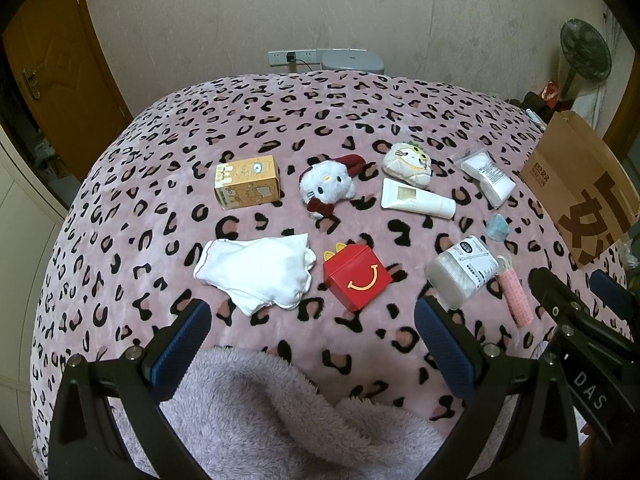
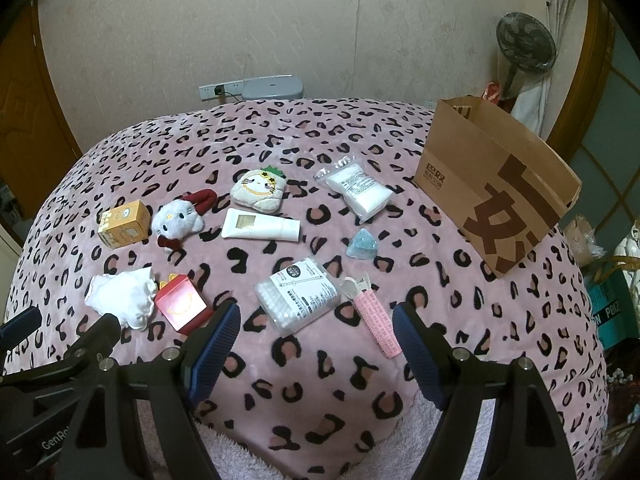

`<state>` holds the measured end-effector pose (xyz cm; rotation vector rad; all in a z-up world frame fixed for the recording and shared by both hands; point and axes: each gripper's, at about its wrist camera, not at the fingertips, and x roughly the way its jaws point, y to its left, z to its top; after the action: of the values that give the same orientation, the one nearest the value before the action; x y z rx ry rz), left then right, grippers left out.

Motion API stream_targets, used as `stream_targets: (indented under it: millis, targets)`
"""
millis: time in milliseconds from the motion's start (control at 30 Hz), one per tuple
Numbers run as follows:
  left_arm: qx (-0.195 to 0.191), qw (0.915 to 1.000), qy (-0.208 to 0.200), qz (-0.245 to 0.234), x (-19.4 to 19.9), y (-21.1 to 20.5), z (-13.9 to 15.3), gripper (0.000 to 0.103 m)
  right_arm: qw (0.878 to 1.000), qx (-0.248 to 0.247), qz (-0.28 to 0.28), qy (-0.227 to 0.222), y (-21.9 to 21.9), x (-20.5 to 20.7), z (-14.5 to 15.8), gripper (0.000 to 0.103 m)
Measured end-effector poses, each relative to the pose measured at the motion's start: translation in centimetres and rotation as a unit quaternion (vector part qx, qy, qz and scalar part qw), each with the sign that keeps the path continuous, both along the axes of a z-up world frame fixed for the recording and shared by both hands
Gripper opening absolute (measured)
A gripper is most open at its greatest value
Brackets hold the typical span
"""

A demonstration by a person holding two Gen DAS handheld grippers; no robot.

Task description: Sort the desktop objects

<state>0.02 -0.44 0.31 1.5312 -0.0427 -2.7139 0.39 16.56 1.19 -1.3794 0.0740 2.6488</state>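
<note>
Small objects lie spread over a pink leopard-print blanket [image 1: 168, 128]. My left gripper [image 1: 312, 320] is open and empty, hovering just short of the red smile box [image 1: 356, 278] and the white cloth [image 1: 256, 270]. My right gripper [image 2: 316, 326] is open and empty too, with the cotton swab pack [image 2: 300, 294] and pink hair roller [image 2: 378, 322] just beyond its fingers. Farther back lie a yellow box [image 1: 246, 181], a white cat plush [image 1: 328, 187], a pineapple cat pouch [image 2: 260, 192], a white tube [image 2: 260, 225], a cotton pad bag [image 2: 358, 190] and a blue pyramid [image 2: 362, 245].
An open brown paper bag [image 2: 492, 184] stands at the blanket's right edge. A fluffy lilac fabric [image 1: 256, 412] lies under the left gripper. Behind are a wall socket [image 1: 292, 57], a grey bin [image 1: 352, 60], a fan [image 2: 524, 46] and a wooden door [image 1: 52, 60].
</note>
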Motion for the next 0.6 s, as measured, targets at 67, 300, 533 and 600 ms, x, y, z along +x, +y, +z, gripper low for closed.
stream_targets:
  millis: [67,300,533,600]
  targets:
    - [0.000,1.0000,0.000,0.000,0.0,0.0,0.1,0.102,1.000,0.000,0.000,0.000,0.0,0.0,0.1,0.081]
    - [-0.001,1.0000,0.006,0.002,0.9,-0.6,0.2,0.102,1.000,-0.001,0.000,0.005,0.4,0.1,0.1,0.081]
    - [-0.004,0.9999,0.011,0.003,1.1,-0.2,1.2,0.102,1.000,0.000,0.002,0.012,0.3,0.5,0.8,0.081]
    - [-0.003,0.9999,0.014,0.003,1.3,-0.2,1.6,0.102,1.000,-0.003,0.004,0.016,0.3,0.7,1.1,0.081]
